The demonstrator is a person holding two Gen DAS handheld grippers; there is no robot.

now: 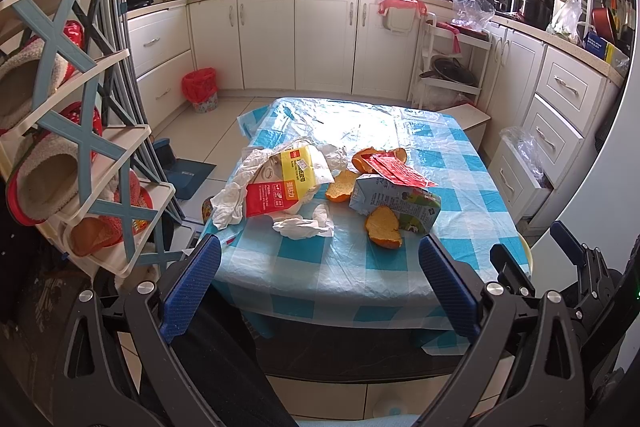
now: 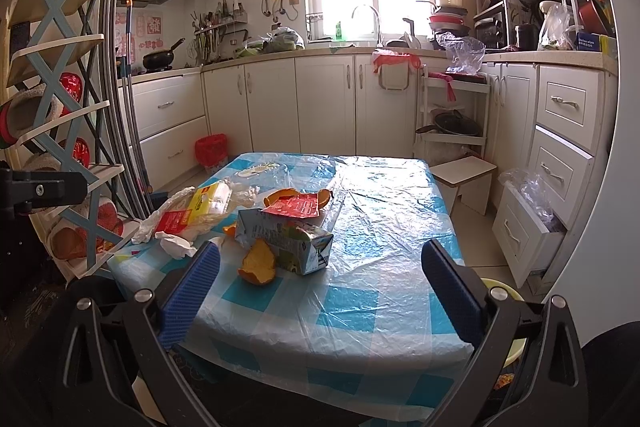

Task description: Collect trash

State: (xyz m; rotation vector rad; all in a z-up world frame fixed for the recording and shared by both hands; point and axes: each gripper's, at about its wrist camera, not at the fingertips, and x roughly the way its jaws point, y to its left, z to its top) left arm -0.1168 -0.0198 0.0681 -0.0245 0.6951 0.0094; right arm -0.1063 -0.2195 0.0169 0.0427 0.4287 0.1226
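Trash lies on a table with a blue checked cover (image 1: pixel 352 267) (image 2: pixel 360 307). There is a yellow and red plastic wrapper (image 1: pixel 288 179) (image 2: pixel 200 207), crumpled white tissues (image 1: pixel 304 227) (image 2: pixel 176 245), orange peels (image 1: pixel 384 227) (image 2: pixel 258 265), a crushed carton (image 1: pixel 396 203) (image 2: pixel 288 239) and a red sachet (image 1: pixel 400 171) (image 2: pixel 292 206) on top of it. My left gripper (image 1: pixel 320 251) is open and empty, short of the table's near edge. My right gripper (image 2: pixel 320 259) is open and empty, over the near edge, right of the pile.
A red-lined bin (image 1: pixel 200 89) (image 2: pixel 212 151) stands on the floor by the far cabinets. A shoe rack (image 1: pixel 76 131) (image 2: pixel 60 147) stands at the left. A small white stool (image 2: pixel 464 179) and an open drawer (image 2: pixel 528 215) are at the right.
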